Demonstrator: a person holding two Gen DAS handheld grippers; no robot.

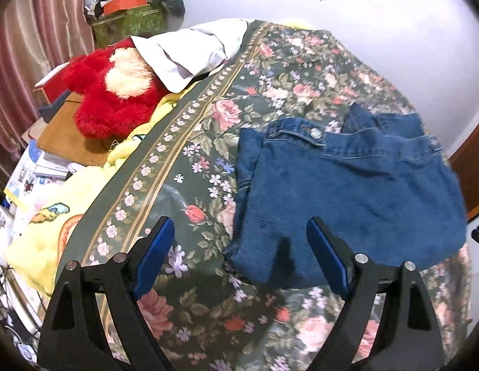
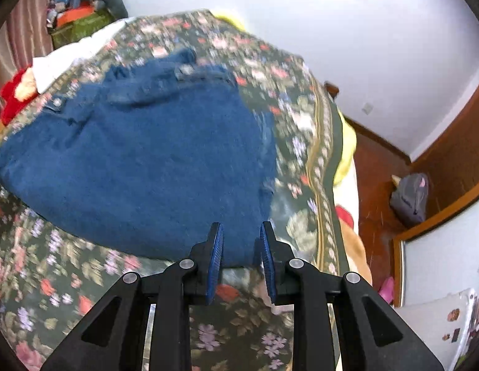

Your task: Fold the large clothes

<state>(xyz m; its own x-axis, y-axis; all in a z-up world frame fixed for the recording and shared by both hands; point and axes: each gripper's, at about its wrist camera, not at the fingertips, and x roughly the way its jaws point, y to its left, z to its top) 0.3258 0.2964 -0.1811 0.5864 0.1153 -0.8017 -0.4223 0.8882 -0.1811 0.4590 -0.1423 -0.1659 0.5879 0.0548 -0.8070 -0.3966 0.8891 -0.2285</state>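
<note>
Denim garment (image 1: 347,191) lies folded on the bed (image 1: 208,142), at 1 o'clock from the spread, empty left gripper (image 1: 239,259); right gripper (image 2: 241,256), nearly pressed together and pinching nothing, hovers at its near right corner, long axis left-right.

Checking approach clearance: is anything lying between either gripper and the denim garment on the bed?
Nothing visible. Only bare floral bedspread separates the left gripper and right gripper from the denim garment. The red plush toy sits off to the side.
</note>
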